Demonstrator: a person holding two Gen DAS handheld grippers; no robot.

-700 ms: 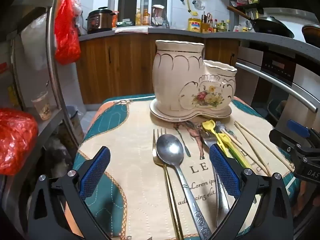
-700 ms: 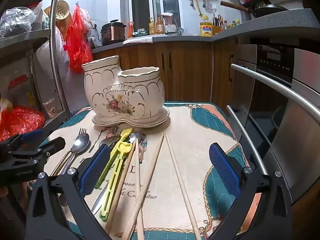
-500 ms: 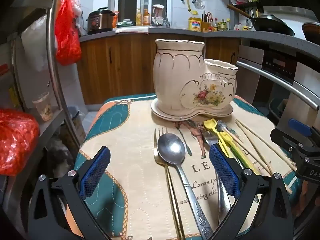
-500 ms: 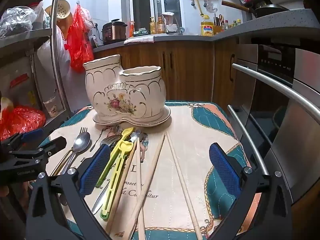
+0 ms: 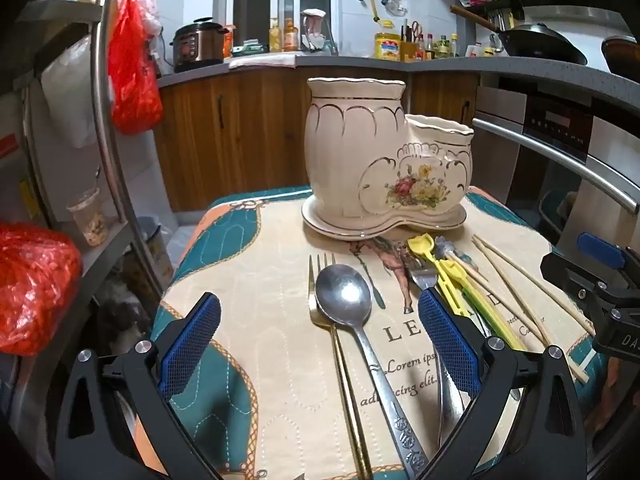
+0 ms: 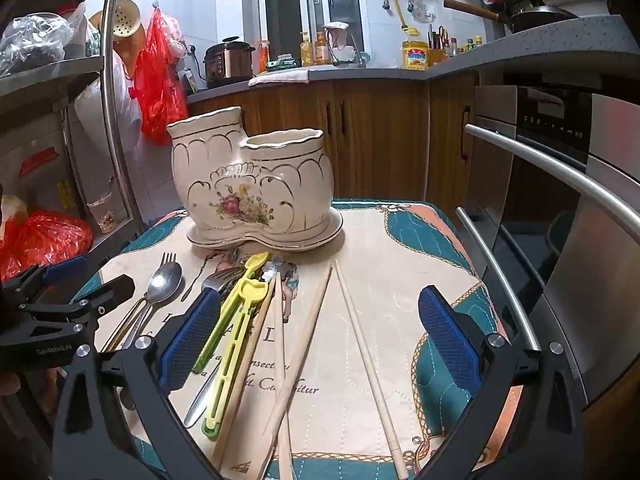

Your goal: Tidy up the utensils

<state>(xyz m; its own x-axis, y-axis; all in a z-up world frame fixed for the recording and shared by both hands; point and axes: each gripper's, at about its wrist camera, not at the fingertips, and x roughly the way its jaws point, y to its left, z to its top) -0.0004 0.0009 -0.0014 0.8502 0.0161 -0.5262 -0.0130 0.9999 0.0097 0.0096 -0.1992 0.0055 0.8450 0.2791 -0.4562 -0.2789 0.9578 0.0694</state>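
Nearest the cameras, the left gripper (image 5: 320, 340) and the right gripper (image 6: 320, 340) are held with jaws spread wide and nothing between the pads. Against the frames from just under a second earlier, little has changed: both views have drifted slightly, so that the holder and the cutlery sit a touch lower and closer in the left wrist view, and no utensil has been moved. The task is therefore judged to be at its very start, with an approach under way and no pick yet made.

Below the left gripper, a silver spoon (image 5: 352, 312) lies on the counter (image 5: 248, 280), touching a gold fork (image 5: 320, 272) on its left. Further right, a yellow-green utensil (image 6: 236, 320) lies over a second fork (image 6: 224, 276), and wooden chopsticks (image 6: 360, 320) are scattered beside it, under the right gripper.

On the quilted mat (image 6: 400, 240) the words "Lorem ips… elit." and large letters "LE" can be read. "GenRobot.AI" is printed on the left gripper's body as seen from the right wrist; only "DA" shows on the right one.

Beyond the cutlery, the cream ceramic holder (image 5: 380, 168) stands upright on its saucer, both compartments apparently empty. Labels on the far bottles cannot be read.
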